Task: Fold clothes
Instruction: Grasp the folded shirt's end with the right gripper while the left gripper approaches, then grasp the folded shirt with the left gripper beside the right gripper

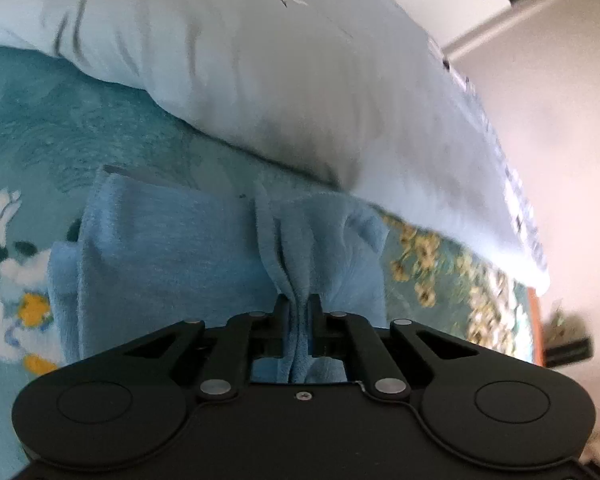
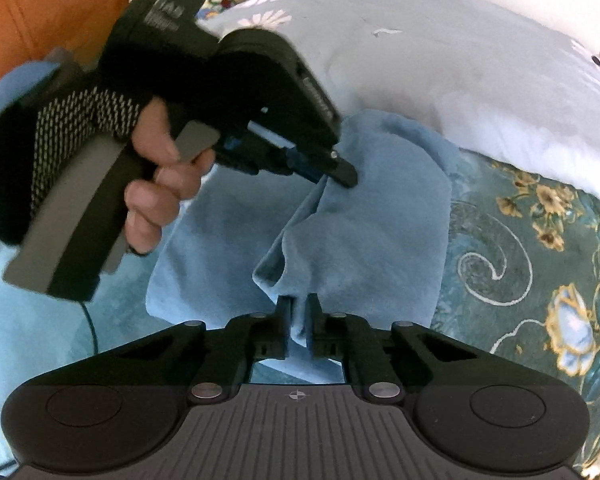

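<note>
Left tool [image 1: 298, 304], right tool [image 2: 298, 304] clamped.

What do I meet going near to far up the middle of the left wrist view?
Left gripper shut on the blue cloth → teal floral bedspread → pale blue pillow → white wall.

Blue cloth [image 1: 172, 248] partly behind fingers [image 1: 281, 312]

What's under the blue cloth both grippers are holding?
Beneath the blue cloth lies a teal floral bedspread, showing around its edges. The pale pillow sits behind it. Whatever lies directly beneath the cloth's middle is covered.
</note>
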The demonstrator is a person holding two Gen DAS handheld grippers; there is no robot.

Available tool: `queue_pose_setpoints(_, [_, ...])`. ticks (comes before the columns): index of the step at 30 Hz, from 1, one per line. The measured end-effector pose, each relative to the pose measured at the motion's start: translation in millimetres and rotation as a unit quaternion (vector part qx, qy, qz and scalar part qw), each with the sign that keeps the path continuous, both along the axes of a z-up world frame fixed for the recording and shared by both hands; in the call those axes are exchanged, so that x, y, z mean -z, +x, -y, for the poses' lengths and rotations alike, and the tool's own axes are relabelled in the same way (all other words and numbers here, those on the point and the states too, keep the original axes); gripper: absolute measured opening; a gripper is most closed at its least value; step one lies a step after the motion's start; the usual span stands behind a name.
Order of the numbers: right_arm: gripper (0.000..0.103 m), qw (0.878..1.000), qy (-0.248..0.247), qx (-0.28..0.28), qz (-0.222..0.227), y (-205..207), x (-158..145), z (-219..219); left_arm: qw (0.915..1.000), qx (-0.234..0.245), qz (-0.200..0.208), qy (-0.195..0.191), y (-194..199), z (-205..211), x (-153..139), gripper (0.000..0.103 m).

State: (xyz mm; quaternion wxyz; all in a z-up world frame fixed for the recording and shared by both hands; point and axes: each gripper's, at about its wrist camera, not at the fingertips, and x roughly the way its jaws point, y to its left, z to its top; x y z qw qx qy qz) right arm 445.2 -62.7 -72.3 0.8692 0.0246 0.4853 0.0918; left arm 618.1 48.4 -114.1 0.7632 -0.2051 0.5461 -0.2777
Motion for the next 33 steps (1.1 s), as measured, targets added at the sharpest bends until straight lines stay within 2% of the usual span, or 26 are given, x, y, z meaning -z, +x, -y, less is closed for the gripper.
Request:
queue_pose_setpoints(4, [0.004,1.0,0.025,-0.002,0.015,-2.8,-16.0,1.2,0.9991,-0.007,0.039,-0.016,-5.9,-15.1,-27.1,0.004])
queue_pose_setpoints(9, [0.004,0.997,0.05,-0.042,0.038,-3.1,-36.0,-16.6,0.9958,-0.019,0.09,-0.002,-17.0,-51.2,-55.3,0.004])
queue_pose_setpoints(11, [0.004,0.996,0.058,-0.059,0.041,-2.3,-38.7,-26.5,0.996,-0.029,0.083,0.011,-18.9,-64.4,-48.2,0.004])
queue_pose_setpoints(15, [0.004,0.994,0.059,-0.089,0.019,1.5,-21.0,-53.4,0.9963,-0.05,0.063,0.032,-20.3,-88.0,-28.3,0.004])
queue_pose_setpoints(22, [0.004,0.994,0.05,-0.099,-0.021,9.1,10.8,-71.8,0.9965,-0.054,0.035,0.053,-16.1,-94.8,7.3,0.004])
queue_pose_setpoints(28, [0.004,0.993,0.045,-0.097,-0.041,13.6,24.7,-74.3,0.9964,-0.04,0.036,0.066,-15.9,-96.1,12.2,0.005])
queue_pose_setpoints(33, [0.005,0.994,0.05,-0.094,-0.039,17.3,19.6,-70.2,0.9976,-0.037,0.039,0.044,-20.8,-107.9,-6.1,0.007])
